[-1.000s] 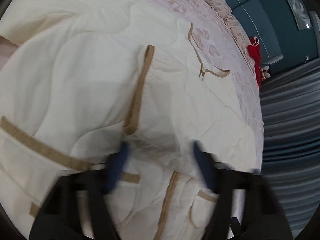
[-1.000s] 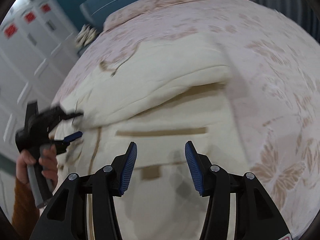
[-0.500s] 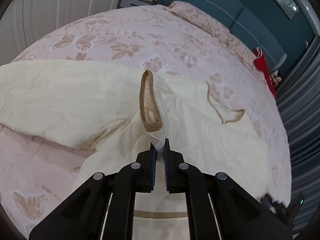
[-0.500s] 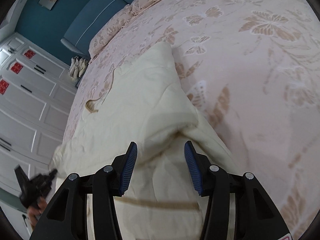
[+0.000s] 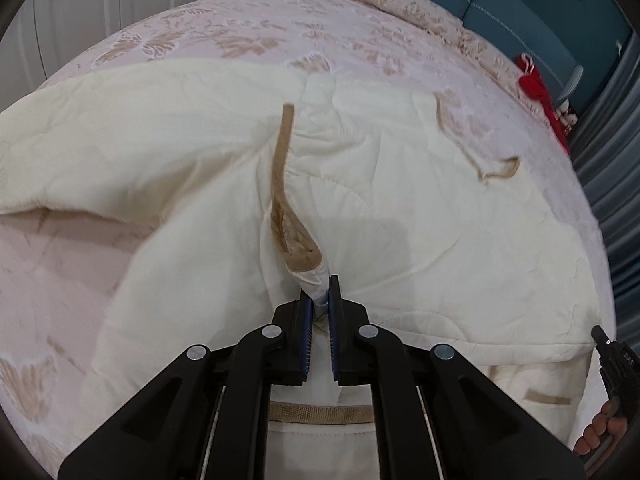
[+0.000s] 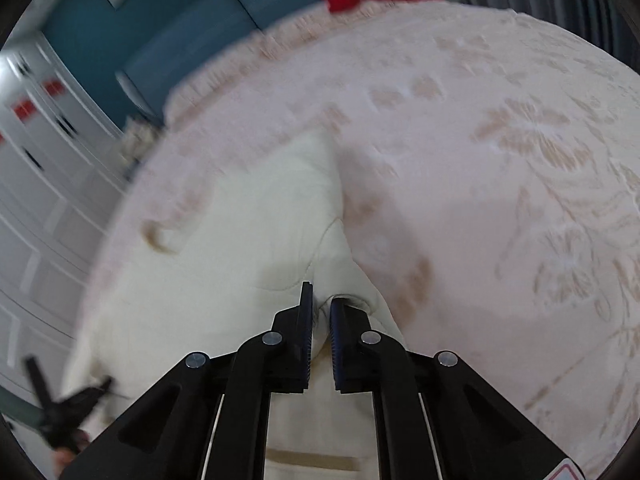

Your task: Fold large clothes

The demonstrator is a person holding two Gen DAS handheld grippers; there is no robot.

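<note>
Left gripper: your left gripper [image 5: 320, 300] is pinched tight on a fold of the cream coat [image 5: 400, 208], right by the tan trim [image 5: 282, 176].
Where the coat is: it lies spread on the pink bed cover [image 5: 240, 32]. Most of it sits in front of your left gripper, going away from you.
Long way of the coat: the tan trim runs straight away from your left gripper, so the coat's long way seems to go that way too.
Left arm pose: the gripper is low over the coat and points forward along the trim, tipped a bit down.
Right gripper: your right gripper [image 6: 320, 312] is nearly closed, with a bunch of the cream coat [image 6: 240, 240] pinched between its blue pads [image 6: 335, 340]. This view is blurry, so I cannot tell how firm the hold is.
Right arm pose: it points forward and down at the coat's right edge, where the coat meets the pink bed cover [image 6: 500, 160].
Which hand is nearer: both hold the near side of the coat, one on each side.
Next move, my guess: lift both pinches together and carry them toward the far end.
</note>
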